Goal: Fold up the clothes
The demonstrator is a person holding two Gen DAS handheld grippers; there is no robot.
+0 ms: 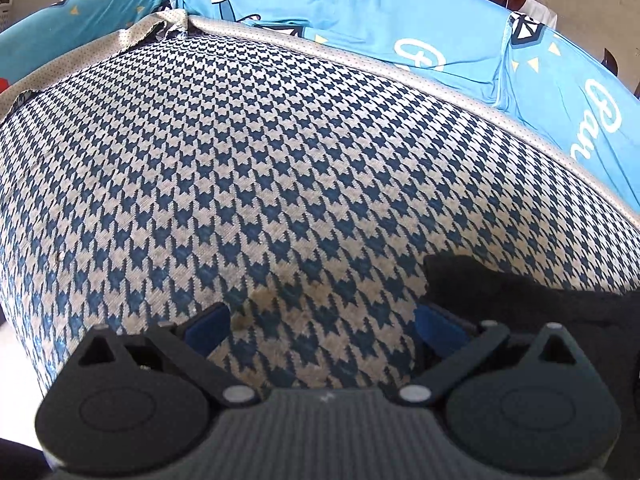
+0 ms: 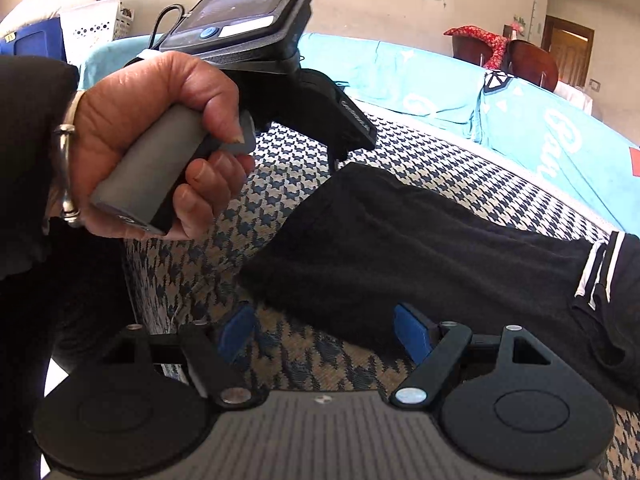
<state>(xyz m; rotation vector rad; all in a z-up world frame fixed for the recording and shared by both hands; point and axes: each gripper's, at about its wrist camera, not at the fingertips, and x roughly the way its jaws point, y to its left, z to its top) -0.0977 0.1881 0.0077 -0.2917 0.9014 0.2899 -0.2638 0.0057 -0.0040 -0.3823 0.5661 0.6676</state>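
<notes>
A black garment (image 2: 400, 240) with white stripes (image 2: 600, 268) lies on a blue-and-white houndstooth surface (image 1: 240, 160). In the left wrist view its corner (image 1: 500, 284) shows at the lower right, just beyond my left gripper's (image 1: 324, 326) right finger. The left gripper is open with only patterned fabric between its blue pads. My right gripper (image 2: 324, 332) is open too, hovering at the garment's near edge, its right pad (image 2: 412, 330) over the black cloth. In the right wrist view a hand (image 2: 160, 136) holds the left gripper (image 2: 340, 148), which points down at the garment's far corner.
A light blue printed sheet (image 1: 400, 20) covers the area behind the houndstooth surface. A white laundry basket (image 2: 96, 24) and a blue bin (image 2: 36, 44) stand at the far left. A wooden chair (image 2: 532, 60) with red cloth stands at the far right near a doorway.
</notes>
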